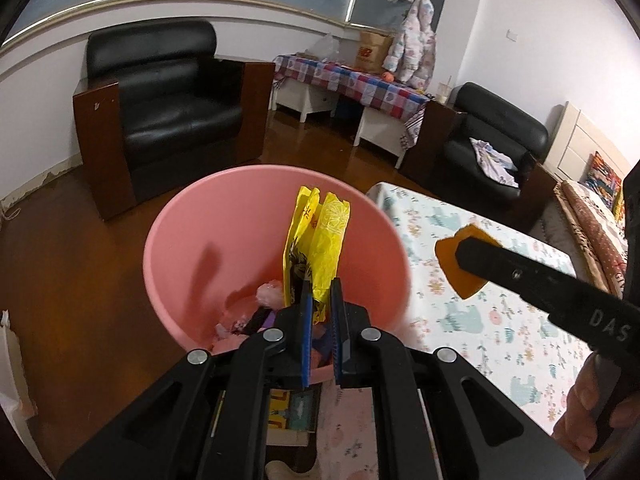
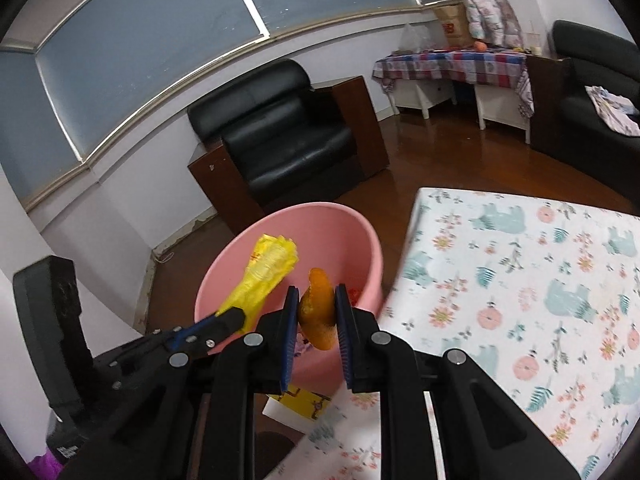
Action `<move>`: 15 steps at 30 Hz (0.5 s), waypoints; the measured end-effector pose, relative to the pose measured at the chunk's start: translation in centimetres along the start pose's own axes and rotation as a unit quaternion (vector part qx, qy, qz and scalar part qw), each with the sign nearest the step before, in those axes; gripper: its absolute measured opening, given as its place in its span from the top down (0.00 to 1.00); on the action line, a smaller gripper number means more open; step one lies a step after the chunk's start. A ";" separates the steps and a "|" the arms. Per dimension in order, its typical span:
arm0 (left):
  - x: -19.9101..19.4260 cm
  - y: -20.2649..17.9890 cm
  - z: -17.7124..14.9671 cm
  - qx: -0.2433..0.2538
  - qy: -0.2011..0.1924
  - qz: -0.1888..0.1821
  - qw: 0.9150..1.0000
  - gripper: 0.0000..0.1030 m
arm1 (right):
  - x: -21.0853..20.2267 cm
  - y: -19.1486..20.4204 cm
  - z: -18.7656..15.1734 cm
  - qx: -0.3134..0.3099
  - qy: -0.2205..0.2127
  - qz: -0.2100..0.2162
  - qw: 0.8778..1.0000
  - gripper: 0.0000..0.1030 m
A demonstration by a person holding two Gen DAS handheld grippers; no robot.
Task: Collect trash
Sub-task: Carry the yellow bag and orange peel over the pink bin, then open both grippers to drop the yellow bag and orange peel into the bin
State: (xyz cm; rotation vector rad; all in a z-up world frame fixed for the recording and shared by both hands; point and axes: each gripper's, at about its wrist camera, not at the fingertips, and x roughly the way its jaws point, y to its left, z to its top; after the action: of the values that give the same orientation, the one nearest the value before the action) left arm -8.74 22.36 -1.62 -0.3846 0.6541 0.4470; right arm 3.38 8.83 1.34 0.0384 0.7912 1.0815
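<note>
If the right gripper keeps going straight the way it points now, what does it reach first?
Probably the pink bin. The right gripper, shut on the orange peel, aims over the near rim into the bin's opening, so it would likely meet the inside wall first; depth is uncertain.

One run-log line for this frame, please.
left gripper: shut on yellow wrapper over pink bin | right gripper: shut on orange peel

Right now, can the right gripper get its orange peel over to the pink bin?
Probably yes. The right gripper grips the orange peel beside the pink bin, whose top is open; only the yellow wrapper hangs there.
</note>
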 end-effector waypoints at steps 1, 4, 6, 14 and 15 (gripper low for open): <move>0.2 0.3 0.0 -0.003 0.002 0.002 1.000 0.93 | 0.3 0.2 0.3 -0.002 0.002 0.001 1.000 0.83; 0.7 1.0 0.0 -0.010 0.007 0.007 1.000 0.93 | 1.5 0.7 0.4 -0.006 0.011 0.003 1.000 0.83; 0.9 1.4 -0.1 -0.014 0.010 0.009 1.000 0.93 | 2.1 1.0 0.4 -0.007 0.016 0.004 1.000 0.83; 1.5 2.4 -0.3 -0.026 0.016 0.017 0.999 0.93 | 4.1 1.2 0.6 -0.011 0.030 0.006 0.999 0.83; 1.6 2.4 -0.4 -0.027 0.016 0.017 0.999 0.93 | 4.3 1.2 0.6 -0.011 0.031 0.006 0.999 0.83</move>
State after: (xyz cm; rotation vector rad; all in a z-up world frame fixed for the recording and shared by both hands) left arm -9.04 24.67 -3.42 -0.4324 0.6817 0.4924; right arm 3.81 13.07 -0.19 -0.0095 0.8354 1.1068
